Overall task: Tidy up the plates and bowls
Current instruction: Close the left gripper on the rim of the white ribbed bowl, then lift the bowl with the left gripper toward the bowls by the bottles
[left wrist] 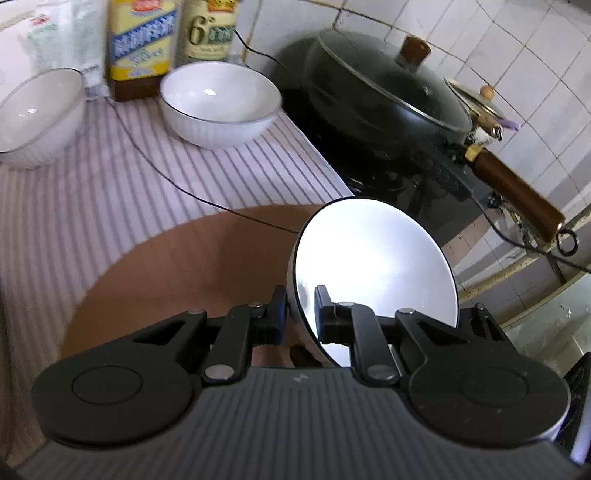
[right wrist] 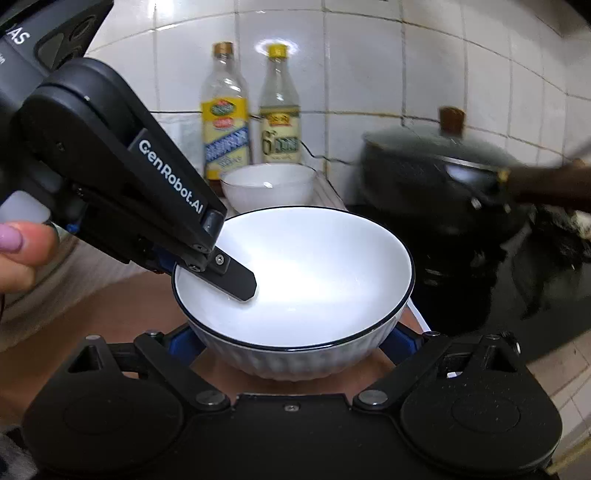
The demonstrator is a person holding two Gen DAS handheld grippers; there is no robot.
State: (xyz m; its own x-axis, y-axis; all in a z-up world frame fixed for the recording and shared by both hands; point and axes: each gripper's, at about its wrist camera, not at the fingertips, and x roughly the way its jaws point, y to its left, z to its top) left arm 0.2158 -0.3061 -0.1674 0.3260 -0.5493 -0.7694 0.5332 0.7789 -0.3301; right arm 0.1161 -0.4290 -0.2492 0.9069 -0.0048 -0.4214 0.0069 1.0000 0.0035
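Observation:
A white bowl with a dark rim [left wrist: 373,273] is held by its rim in my left gripper [left wrist: 300,317], one finger inside and one outside, tilted above a brown round mat [left wrist: 177,273]. In the right wrist view the same bowl [right wrist: 314,273] shows with the left gripper's finger [right wrist: 236,275] inside it. My right gripper [right wrist: 291,343] is open, its blue-padded fingers on either side of the bowl's base. A second white bowl [left wrist: 219,103] stands on the striped cloth [left wrist: 92,206]; it also shows in the right wrist view [right wrist: 269,184]. A third bowl [left wrist: 37,114] is at the far left.
Two bottles [left wrist: 142,48] [left wrist: 208,29] stand by the tiled wall. A black lidded pan [left wrist: 388,92] with a brown handle [left wrist: 517,192] sits on the stove to the right. A thin black cable [left wrist: 155,166] crosses the cloth. A sink edge [left wrist: 546,306] is at right.

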